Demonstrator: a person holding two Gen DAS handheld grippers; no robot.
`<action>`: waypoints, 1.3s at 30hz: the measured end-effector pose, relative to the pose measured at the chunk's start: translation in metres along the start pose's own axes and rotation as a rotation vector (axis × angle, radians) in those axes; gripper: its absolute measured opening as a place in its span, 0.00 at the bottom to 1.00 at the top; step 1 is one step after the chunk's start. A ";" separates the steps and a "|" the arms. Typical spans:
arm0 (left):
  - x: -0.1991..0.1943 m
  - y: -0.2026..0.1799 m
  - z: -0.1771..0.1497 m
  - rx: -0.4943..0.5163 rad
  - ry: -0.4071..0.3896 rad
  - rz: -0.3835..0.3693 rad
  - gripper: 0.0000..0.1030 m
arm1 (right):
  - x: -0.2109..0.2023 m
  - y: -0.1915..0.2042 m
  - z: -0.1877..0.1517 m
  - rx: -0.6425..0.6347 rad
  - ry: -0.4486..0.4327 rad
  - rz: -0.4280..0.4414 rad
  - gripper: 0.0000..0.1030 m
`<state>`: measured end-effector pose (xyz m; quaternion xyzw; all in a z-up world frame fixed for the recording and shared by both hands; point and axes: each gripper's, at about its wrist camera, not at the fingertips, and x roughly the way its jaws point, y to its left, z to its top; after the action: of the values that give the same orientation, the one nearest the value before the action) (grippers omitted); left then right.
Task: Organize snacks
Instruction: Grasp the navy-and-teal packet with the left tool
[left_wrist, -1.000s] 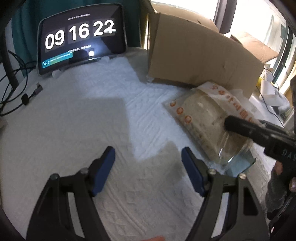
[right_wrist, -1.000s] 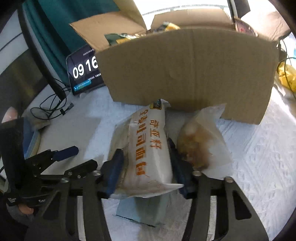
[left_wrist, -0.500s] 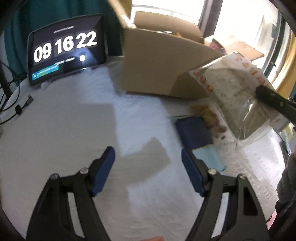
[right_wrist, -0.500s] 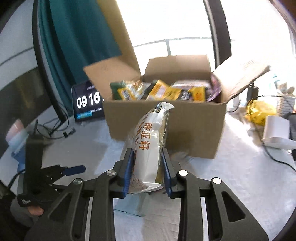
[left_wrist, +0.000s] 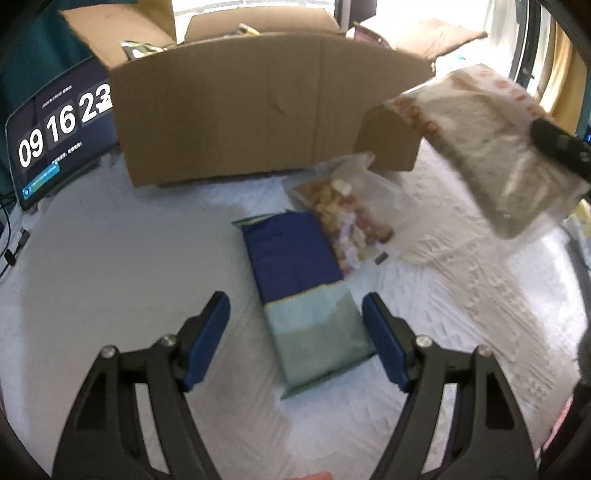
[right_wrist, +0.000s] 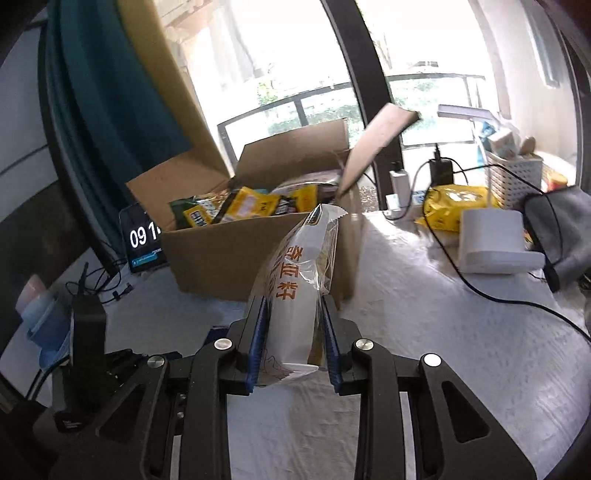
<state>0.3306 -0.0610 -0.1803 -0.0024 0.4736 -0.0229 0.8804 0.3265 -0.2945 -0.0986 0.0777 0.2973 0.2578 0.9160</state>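
Mid-carry right now, judging by the layout: one snack in the air, headed for the box (right_wrist: 258, 251), two more waiting on the cloth (left_wrist: 110, 277).

Left to right:

Clock tablet (left_wrist: 55, 136) at far left, leaning by the box corner. Just one.

Left claw (left_wrist: 295, 332) hanging low over the cloth, jaws spread wide, gripping nothing. Blue pack (left_wrist: 303, 291) lying flat right below and between the fingers, but no pad touching it as far as can be told. Looks lined up as the next grab.

Box next, one of it, flaps up, already stuffed with packets; yellow and green wrappers poking out, too jumbled to count.

Clear bag (left_wrist: 343, 214) of mixed bits just right of the blue pack, touching it, near the box front.

Right claw (right_wrist: 291, 347) clamped on the white pack (right_wrist: 299, 288), pads pressing both sides, pack standing up out of the jaws, off the cloth and in front of the box.

Count: three loose snacks, one held and two lying down. Two claws.

Next move probably needs lift enough to clear the box wall, then release over a gap between the packets. Watch that leaning right flap (right_wrist: 376, 144).
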 end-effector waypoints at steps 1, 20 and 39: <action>0.004 -0.002 0.001 0.006 0.009 0.000 0.73 | -0.001 -0.004 -0.001 0.004 -0.001 0.002 0.30; -0.010 0.011 0.000 -0.010 -0.017 -0.041 0.53 | -0.015 -0.023 -0.001 0.025 -0.037 0.005 0.21; -0.070 0.054 -0.016 -0.071 -0.125 -0.110 0.50 | -0.035 0.035 0.021 -0.070 -0.072 -0.009 0.21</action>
<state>0.2813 -0.0041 -0.1322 -0.0612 0.4172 -0.0540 0.9052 0.2999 -0.2826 -0.0541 0.0536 0.2554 0.2609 0.9294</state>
